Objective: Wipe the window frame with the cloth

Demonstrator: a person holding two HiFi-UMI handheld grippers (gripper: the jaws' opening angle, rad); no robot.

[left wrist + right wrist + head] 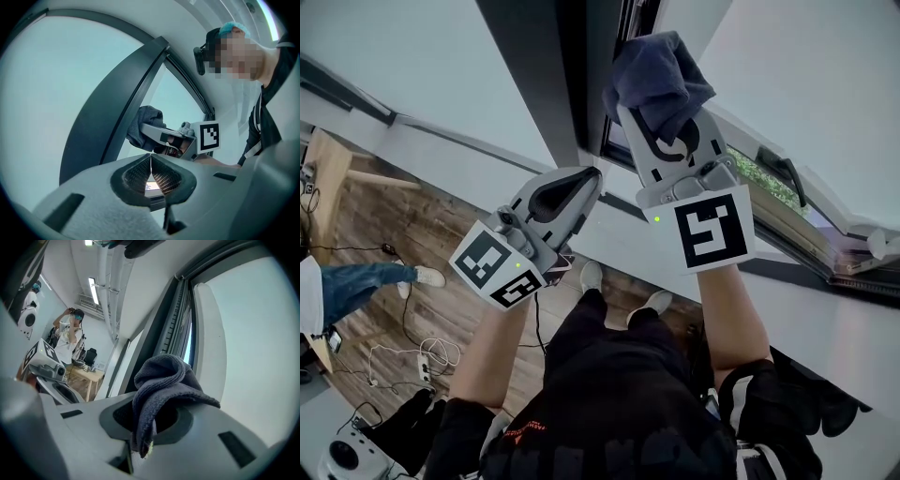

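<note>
Grey cloth (661, 80) up at the dark window frame (539, 75), gripped by the right gripper (654, 111).
Head view: the cloth bunches at the frame's edge, the left gripper (581, 187) sits just beside and lower, and a black handle (787, 173) shows on the sash to the right. Left gripper view: only here do its jaws show, closed together on nothing. Right gripper view: its jaws clamp the folded cloth, and a second person (70, 326) stands far behind.

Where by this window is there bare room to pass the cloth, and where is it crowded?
Free: the dark frame beyond the left gripper, and the pane left of it. Crowded: right of the cloth, by the handle.
</note>
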